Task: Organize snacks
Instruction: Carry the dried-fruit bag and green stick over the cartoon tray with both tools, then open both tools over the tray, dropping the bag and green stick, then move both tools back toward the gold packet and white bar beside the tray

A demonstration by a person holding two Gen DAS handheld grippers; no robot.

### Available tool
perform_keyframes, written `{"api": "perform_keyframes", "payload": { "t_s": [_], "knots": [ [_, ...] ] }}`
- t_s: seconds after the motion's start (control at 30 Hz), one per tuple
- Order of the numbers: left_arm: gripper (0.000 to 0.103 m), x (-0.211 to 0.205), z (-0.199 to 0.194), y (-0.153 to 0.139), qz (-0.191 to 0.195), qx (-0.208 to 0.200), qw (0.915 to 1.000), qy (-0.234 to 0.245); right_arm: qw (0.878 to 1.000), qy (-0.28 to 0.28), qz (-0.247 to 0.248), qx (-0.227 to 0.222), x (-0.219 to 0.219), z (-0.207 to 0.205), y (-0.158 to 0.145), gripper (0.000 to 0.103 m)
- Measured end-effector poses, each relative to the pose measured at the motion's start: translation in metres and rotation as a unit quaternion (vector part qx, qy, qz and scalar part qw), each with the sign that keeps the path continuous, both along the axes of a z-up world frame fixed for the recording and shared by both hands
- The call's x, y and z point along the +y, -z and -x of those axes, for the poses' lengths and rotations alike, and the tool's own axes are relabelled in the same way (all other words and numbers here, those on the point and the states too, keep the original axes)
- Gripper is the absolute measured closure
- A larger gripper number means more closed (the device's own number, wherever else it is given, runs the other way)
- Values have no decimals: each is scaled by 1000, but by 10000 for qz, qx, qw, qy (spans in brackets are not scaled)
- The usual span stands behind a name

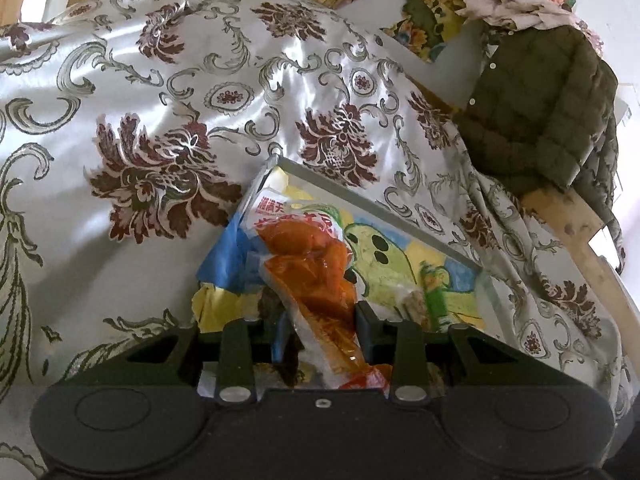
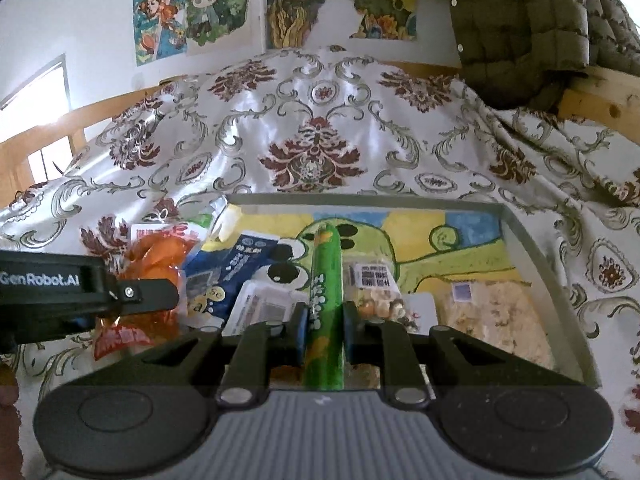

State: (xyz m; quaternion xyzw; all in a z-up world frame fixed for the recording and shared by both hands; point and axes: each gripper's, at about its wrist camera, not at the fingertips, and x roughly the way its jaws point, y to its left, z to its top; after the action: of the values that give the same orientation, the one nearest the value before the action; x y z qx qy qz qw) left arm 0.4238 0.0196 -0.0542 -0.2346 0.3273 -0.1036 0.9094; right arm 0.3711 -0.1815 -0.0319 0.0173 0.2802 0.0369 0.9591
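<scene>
Left gripper [image 1: 320, 320] clenched on an orange snack packet [image 1: 316, 276], jaws pressed to either side of its clear wrapper, packet held lengthwise along the fingers with its printed top end pointing away from the camera. Below and beyond it, a shallow grey-rimmed tray [image 1: 384, 208] with a painted green cartoon creature on its floor, resting on a tabletop draped in a shiny floral cloth [image 1: 140, 120]. Seen from the right wrist, same orange packet hanging at the tray's left edge, over the cloth, with the left gripper's black finger across it. Right gripper [image 2: 323, 320] clenched on a slim green stick packet [image 2: 325, 280], held upright between the jaws and pointing forward over the middle of the tray. Inside the tray, several other snacks lying flat: a blue packet [image 2: 236, 264] at the left, a white packet with a printed label [image 2: 264, 304] just beside the green stick, a clear pack of pale pieces with a barcode [image 2: 376, 284] to the stick's right, and a larger bag of light crumbly pieces [image 2: 496, 312] toward the right wall. Beyond the tabletop, a wall with colourful cartoon pictures [image 2: 192, 16], and an olive quilted jacket [image 2: 520, 16] slung over a wooden rail [image 2: 600, 96] at the right. Edge of a hand barely visible at the lower left of the right wrist view.
</scene>
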Motion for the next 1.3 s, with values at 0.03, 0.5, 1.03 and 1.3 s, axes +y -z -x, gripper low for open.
{"api": "perform_keyframes", "payload": {
  "t_s": [0.03, 0.5, 1.03, 1.3],
  "knots": [
    [64, 1, 0, -1, 16, 25, 10000, 7, 10000, 2, 8, 11, 0, 0, 0, 83],
    [40, 3, 31, -35, -71, -266, 9996, -34, 9979, 141, -268, -581, -19, 36, -47, 56],
    [1, -21, 129, -113, -1525, -1831, 9697, -540, 9843, 314, -468, -1671, -58, 122, -106, 6],
    [1, -23, 173, -116, -1563, -2089, 9600, -1015, 9780, 361, -410, -2015, -71, 169, -106, 0]
  ]
}}
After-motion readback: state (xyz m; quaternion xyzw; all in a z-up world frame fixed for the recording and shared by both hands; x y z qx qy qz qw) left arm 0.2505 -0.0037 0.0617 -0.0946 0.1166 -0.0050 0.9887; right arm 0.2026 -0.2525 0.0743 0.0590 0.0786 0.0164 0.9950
